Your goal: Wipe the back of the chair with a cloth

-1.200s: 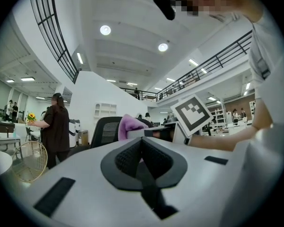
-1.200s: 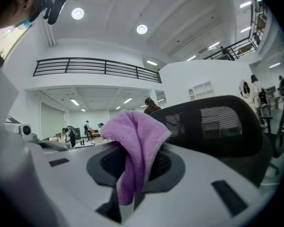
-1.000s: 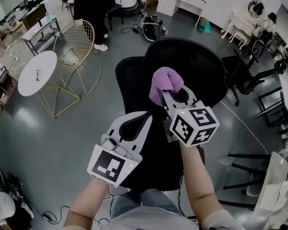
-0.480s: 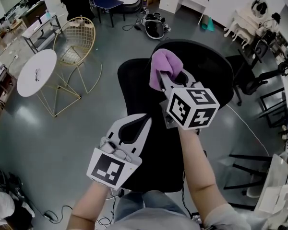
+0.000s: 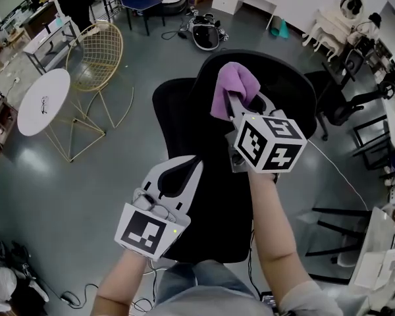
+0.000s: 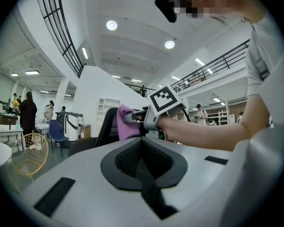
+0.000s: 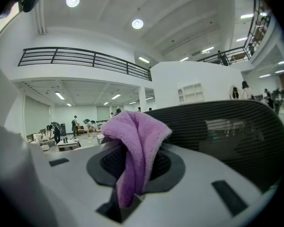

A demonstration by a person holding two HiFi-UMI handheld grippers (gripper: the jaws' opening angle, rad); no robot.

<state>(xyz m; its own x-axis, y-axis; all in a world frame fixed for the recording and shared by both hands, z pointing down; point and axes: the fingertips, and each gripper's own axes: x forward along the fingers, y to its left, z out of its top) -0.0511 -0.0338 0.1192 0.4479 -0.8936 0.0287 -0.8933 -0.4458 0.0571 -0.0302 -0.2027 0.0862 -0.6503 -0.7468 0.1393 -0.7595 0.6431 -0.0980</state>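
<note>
right gripper (image 5: 240, 105) clamps cloth (image 5: 232, 87) by chair back (image 7: 227, 126) | left gripper (image 5: 182, 168) jaws together | wire chair (image 5: 95, 54), round table (image 5: 43, 101) far left

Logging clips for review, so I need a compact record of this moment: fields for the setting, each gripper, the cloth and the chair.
Setting: large indoor hall, grey floor
Chair: black mesh-backed office chair, in front of the person
Cloth: purple fleecy cloth, bunched, at the chair's upper back; contact unclear
Right gripper: shut on the cloth
Left gripper: shut, empty, held nearer the person
Nearby: gold wire chair, round white table
</note>
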